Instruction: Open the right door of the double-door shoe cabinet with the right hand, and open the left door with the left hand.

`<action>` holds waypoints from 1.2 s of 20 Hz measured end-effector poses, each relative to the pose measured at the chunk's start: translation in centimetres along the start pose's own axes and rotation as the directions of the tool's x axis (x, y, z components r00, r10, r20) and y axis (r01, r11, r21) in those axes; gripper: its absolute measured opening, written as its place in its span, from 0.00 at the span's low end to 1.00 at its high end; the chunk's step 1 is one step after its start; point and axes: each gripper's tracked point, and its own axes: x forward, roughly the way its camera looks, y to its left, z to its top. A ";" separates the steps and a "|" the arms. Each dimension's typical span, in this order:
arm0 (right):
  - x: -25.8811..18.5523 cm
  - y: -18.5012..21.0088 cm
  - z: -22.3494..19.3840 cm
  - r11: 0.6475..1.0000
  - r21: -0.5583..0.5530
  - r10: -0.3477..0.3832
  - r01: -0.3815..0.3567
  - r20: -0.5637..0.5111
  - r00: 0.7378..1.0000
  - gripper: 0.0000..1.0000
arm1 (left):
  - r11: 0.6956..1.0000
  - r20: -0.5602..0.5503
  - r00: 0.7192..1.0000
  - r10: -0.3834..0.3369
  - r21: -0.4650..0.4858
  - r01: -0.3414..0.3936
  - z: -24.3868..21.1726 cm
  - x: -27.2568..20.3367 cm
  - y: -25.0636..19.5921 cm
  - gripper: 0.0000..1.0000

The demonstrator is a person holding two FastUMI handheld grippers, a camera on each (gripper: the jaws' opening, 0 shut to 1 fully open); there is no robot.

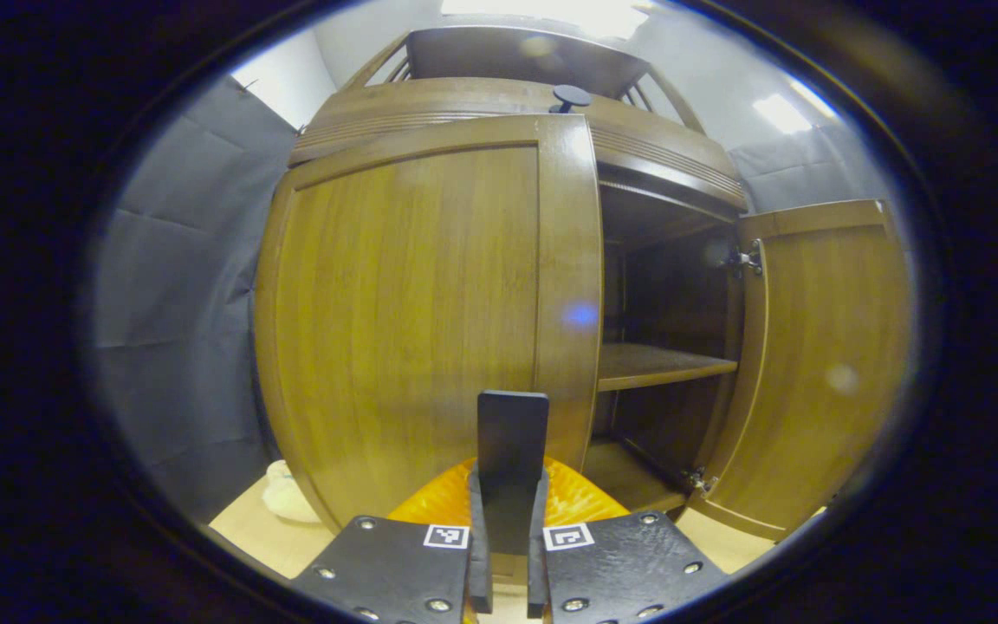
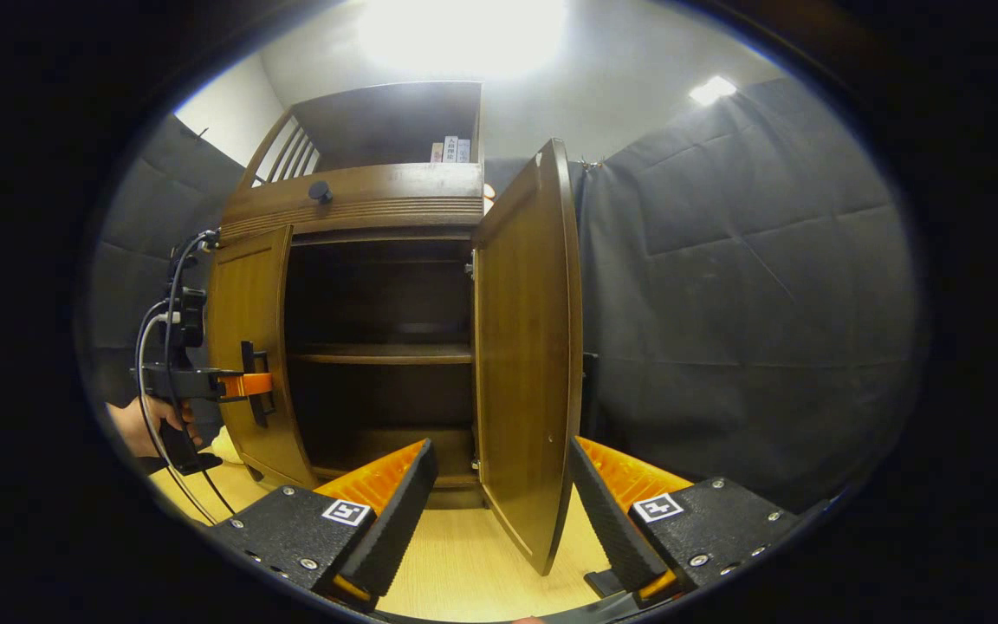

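The left tongs (image 1: 509,485) are closed, fingers pressed flat together with nothing visibly caught between them, pointing straight at the left door (image 1: 412,321) low down, close to its free vertical edge. From the right gripper view the left tongs (image 2: 255,387) sit right at that edge, a hand (image 2: 142,425) behind them; whether the tips hook the edge or only touch it cannot be told. The left door is shut, its long axis upright and its hinges on the far side from the tongs, so I judge the coming move as a pull on that inner edge toward the person, swinging outward. The right tongs (image 2: 499,490) are spread wide, and the free edge of the right door (image 2: 529,347) stands between the fingers without either pressing on it. That door is already swung well out, baring the dark cabinet (image 2: 378,208) interior and its shelf (image 2: 382,354). The right half looks done; the left door is what remains, and the left tongs are the nearer.
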 end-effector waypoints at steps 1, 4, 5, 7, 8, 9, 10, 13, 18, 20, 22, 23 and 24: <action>-0.2 0.1 0.1 1.000 -0.008 -0.001 0.001 0.003 1.000 0.94 | 1.000 0.000 1.000 0.002 -0.005 -0.002 -0.1 -0.5 0.2 0.18; -0.9 0.8 0.2 1.000 -0.013 0.007 -0.007 0.003 1.000 0.94 | 1.000 -0.002 1.000 0.016 -0.001 -0.016 0.1 -1.8 0.6 0.17; -1.1 1.0 0.2 1.000 -0.012 0.008 -0.008 0.003 1.000 0.94 | 1.000 -0.003 1.000 0.019 0.002 -0.019 0.0 -2.1 0.8 0.17; -1.1 1.1 0.2 1.000 -0.010 0.014 -0.014 0.006 1.000 0.94 | 1.000 -0.005 1.000 0.024 -0.014 -0.024 0.0 -3.3 1.2 0.16; -1.2 1.2 0.3 1.000 -0.007 0.022 -0.022 0.008 1.000 0.94 | 0.999 -0.003 1.000 0.031 -0.020 -0.031 0.1 -3.8 1.4 0.16; -1.4 1.6 0.4 0.999 -0.002 0.034 -0.034 0.011 0.999 0.94 | 0.999 -0.001 0.999 0.040 -0.020 -0.040 0.1 -4.4 1.7 0.16; -1.9 2.3 0.5 0.999 0.002 0.042 -0.042 0.012 0.999 0.94 | 0.999 0.002 0.999 0.047 -0.014 -0.047 0.1 -4.9 1.9 0.16; -2.9 4.0 0.4 0.998 0.006 0.063 -0.063 0.015 0.998 0.92 | 0.998 0.006 0.998 0.064 -0.018 -0.064 0.3 -5.9 2.8 0.16; -3.8 6.7 0.4 0.993 0.000 0.121 -0.121 0.016 0.993 0.94 | 0.994 0.006 0.994 0.112 0.001 -0.112 0.2 -7.7 5.8 0.15; -4.1 7.6 0.4 0.991 -0.005 0.136 -0.136 0.022 0.990 0.94 | 0.992 0.006 0.992 0.127 -0.005 -0.127 0.1 -8.9 7.7 0.15; -4.1 7.8 0.6 0.990 -0.011 0.140 -0.139 0.024 0.990 0.94 | 0.988 0.018 0.987 0.157 0.007 -0.157 0.4 -9.9 9.7 0.15; -4.2 7.9 0.8 0.990 -0.010 0.139 -0.139 0.027 0.990 0.94 | 0.986 0.034 0.986 0.165 0.017 -0.165 1.0 -10.3 10.3 0.14; -4.4 7.9 1.0 0.991 -0.010 0.137 -0.137 0.033 0.990 0.94 | 0.983 0.052 0.982 0.179 0.027 -0.181 1.8 -10.8 11.2 0.09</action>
